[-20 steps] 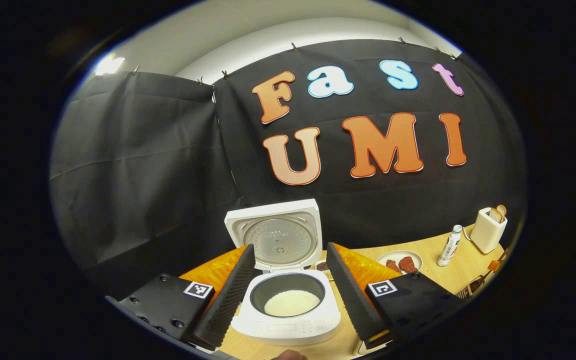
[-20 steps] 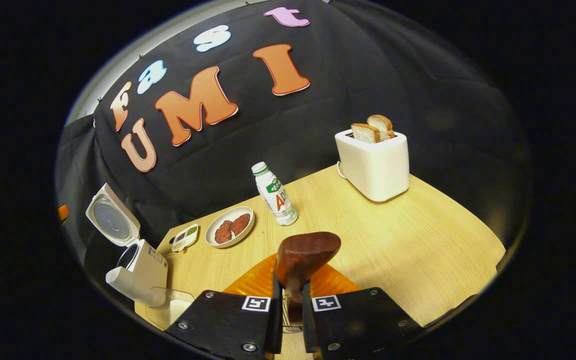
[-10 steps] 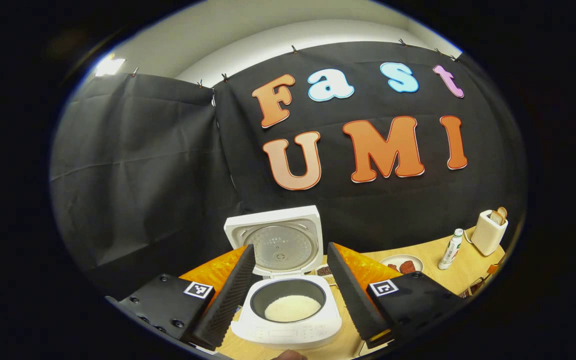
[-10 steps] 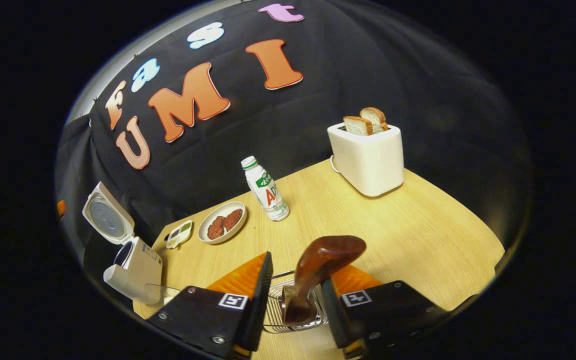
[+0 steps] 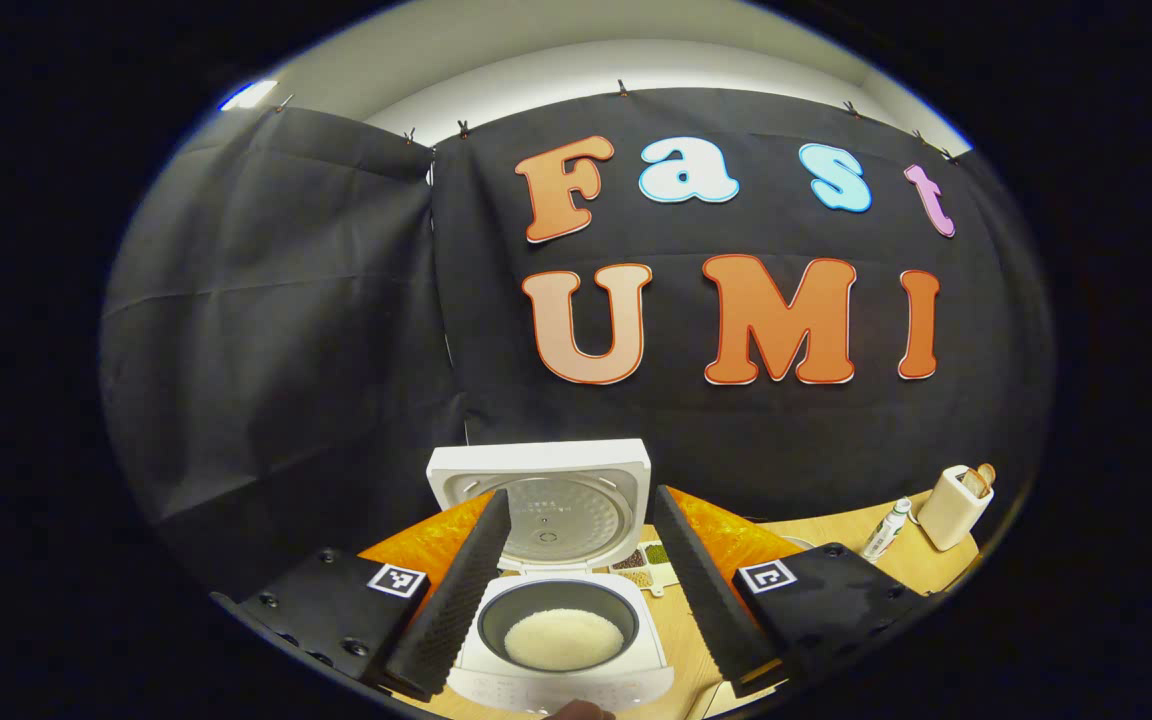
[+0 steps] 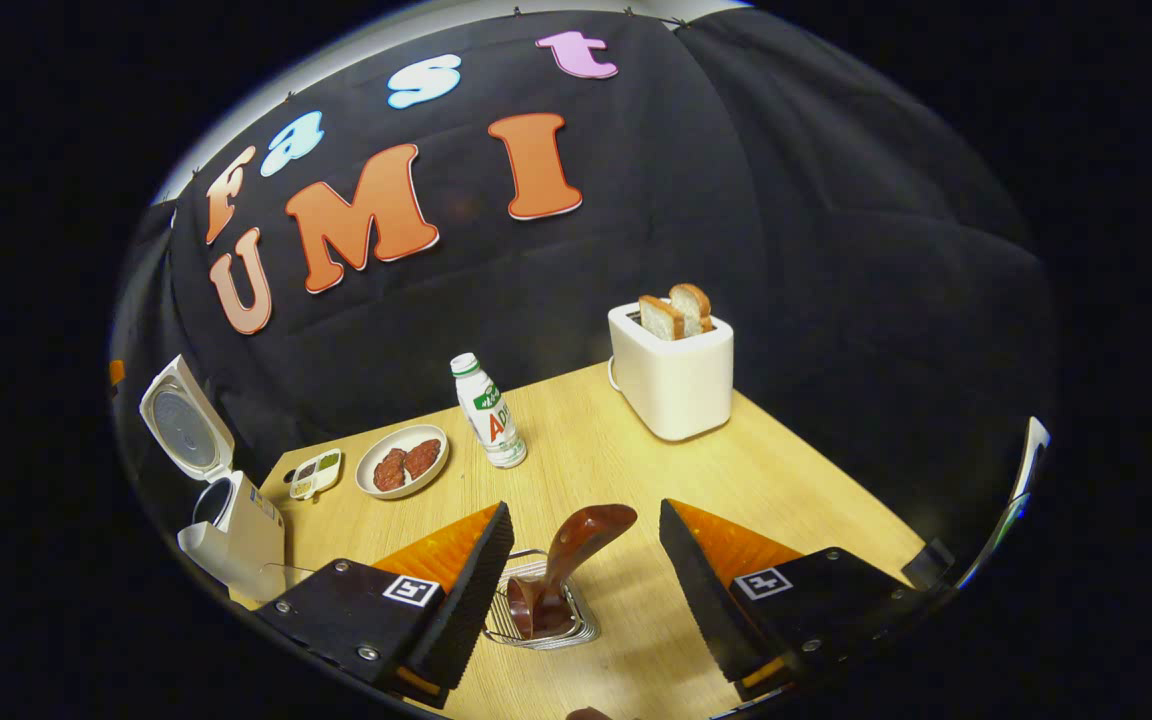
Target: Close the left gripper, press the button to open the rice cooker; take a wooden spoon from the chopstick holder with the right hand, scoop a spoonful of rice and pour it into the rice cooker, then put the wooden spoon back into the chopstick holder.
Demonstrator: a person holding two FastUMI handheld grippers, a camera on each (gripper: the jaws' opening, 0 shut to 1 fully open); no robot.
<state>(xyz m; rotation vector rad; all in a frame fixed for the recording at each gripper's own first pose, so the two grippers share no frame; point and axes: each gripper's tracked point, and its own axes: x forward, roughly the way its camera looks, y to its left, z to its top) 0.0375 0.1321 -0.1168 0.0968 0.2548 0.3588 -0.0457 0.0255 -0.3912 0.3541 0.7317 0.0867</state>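
- Wooden spoon point(image 6: 576, 545) is standing in the wire chopstick holder point(image 6: 541, 610) on the desk point(image 6: 636, 470), bowl end leaning up; it is probably light, stiff and smooth, best pinched on the shaft just below the bowl.
- Right tool point(image 6: 576, 580) is gaping wide around the spoon, touching nothing.
- Rice cooker point(image 5: 561, 625) is sitting lid-up, holding rice point(image 5: 563, 638).
- Left tool point(image 5: 576, 590) is hanging open, framing the cooker.
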